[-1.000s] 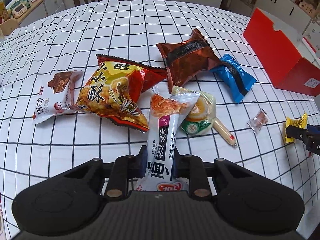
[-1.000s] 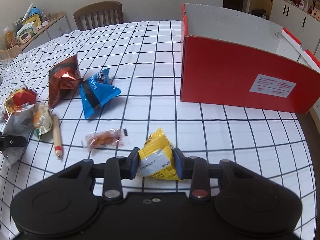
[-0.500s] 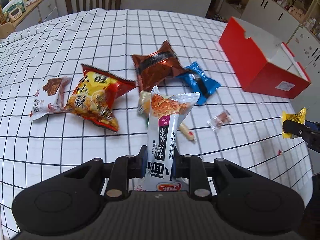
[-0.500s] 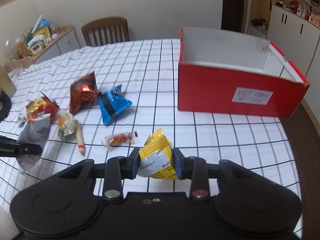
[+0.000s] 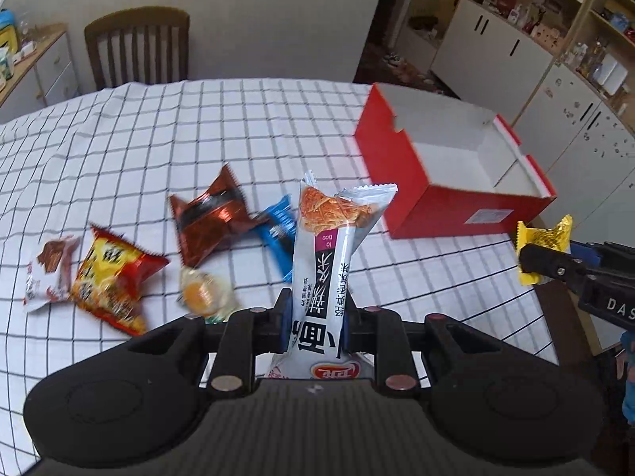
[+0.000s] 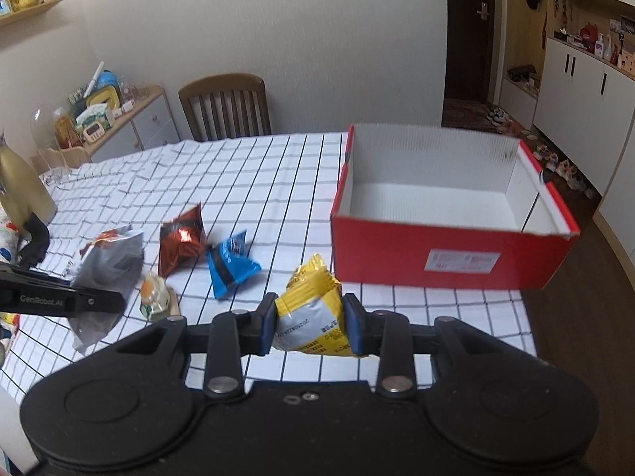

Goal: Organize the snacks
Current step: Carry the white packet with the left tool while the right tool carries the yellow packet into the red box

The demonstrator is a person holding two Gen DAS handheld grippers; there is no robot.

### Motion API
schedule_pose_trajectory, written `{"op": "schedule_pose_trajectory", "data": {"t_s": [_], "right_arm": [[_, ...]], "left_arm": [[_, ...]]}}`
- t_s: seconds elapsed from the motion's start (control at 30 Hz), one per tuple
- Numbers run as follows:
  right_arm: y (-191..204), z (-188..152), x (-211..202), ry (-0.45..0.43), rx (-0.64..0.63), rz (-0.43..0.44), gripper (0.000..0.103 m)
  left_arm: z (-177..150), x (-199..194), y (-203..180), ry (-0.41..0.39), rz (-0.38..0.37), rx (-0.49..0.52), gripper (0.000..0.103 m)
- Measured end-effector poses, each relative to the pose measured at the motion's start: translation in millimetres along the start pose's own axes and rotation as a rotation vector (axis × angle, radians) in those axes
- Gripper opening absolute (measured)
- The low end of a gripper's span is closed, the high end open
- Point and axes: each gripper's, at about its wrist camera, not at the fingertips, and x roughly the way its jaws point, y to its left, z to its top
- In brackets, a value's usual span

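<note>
My left gripper (image 5: 315, 319) is shut on a long white snack packet (image 5: 329, 261) and holds it upright above the table; its silver back shows in the right wrist view (image 6: 107, 273). My right gripper (image 6: 309, 323) is shut on a small yellow snack packet (image 6: 311, 309), also seen at the right of the left wrist view (image 5: 545, 244). An open red box (image 6: 444, 254) with a white inside stands ahead of it and holds nothing that I can see. A brown packet (image 5: 210, 218), a blue packet (image 5: 278, 234), a red-yellow bag (image 5: 111, 277), a white-brown packet (image 5: 49, 269) and a round yellow-green one (image 5: 204, 293) lie on the checked cloth.
A wooden chair (image 6: 226, 105) stands at the table's far side. A sideboard with clutter (image 6: 115, 119) is at the left. A gold bottle (image 6: 20, 186) stands at the table's left edge. White cabinets (image 6: 587, 91) line the right wall.
Both grippers have risen higher above the table with their packets still held. The left view has swung right, so the red box's inside now shows.
</note>
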Motion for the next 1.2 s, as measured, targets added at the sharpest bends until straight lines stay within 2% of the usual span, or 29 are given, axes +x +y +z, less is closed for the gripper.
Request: {"op": "schedule_pose_trajectory", "data": {"t_s": [0.4, 0.57, 0.9, 1.2], "right_arm": [[-38, 36, -14, -0.062, -0.051, -0.004, 0.033], [-57, 50, -13, -0.084, -0.075, -0.019, 0.033], [-94, 74, -5, -0.104, -0.111, -0.035, 0.033], [-126, 88, 23, -0.075, -0.135, -0.066, 0.033]], "left_arm": [[56, 9, -75, -0.075, -0.053, 0.067, 0.022], [78, 22, -98, -0.072, -0.063, 0.060, 0.022], [120, 63, -143, -0.062, -0.025, 0.076, 0.022], [150, 112, -167, -0.035, 0.044, 0.077, 0.022]]}}
